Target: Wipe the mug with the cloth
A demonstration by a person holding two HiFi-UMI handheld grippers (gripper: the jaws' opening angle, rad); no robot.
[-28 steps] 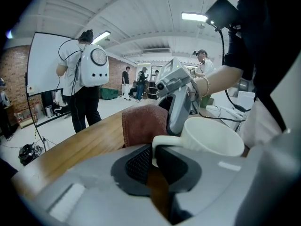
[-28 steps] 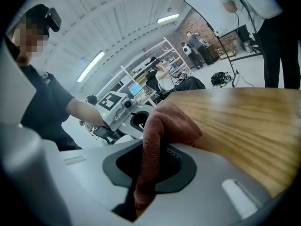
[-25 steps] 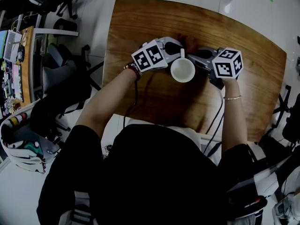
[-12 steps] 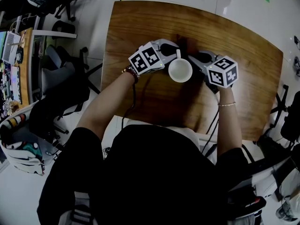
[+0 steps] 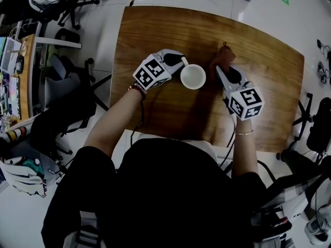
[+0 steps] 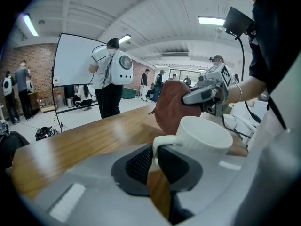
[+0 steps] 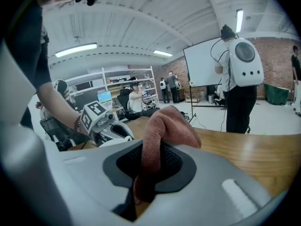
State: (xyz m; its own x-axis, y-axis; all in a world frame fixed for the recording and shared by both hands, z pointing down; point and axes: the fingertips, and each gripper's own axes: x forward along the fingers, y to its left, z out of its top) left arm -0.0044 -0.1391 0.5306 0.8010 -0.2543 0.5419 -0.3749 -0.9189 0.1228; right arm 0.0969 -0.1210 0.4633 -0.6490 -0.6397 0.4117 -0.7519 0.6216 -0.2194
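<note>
- Base of the white ribbed ceramic mug: hidden behind the left gripper.
- Most of the rust-red terry cloth: hidden beneath the right gripper, head view.

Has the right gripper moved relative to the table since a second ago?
Yes. The right gripper, shut on the cloth, has swung back toward the near edge of the table, and a gap of bare wood now separates it from the mug.

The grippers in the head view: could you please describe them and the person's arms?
The left gripper and right gripper are grey, each with a white cube of black square markers and trailing black cables. Black short sleeves; a bracelet on each wrist.
</note>
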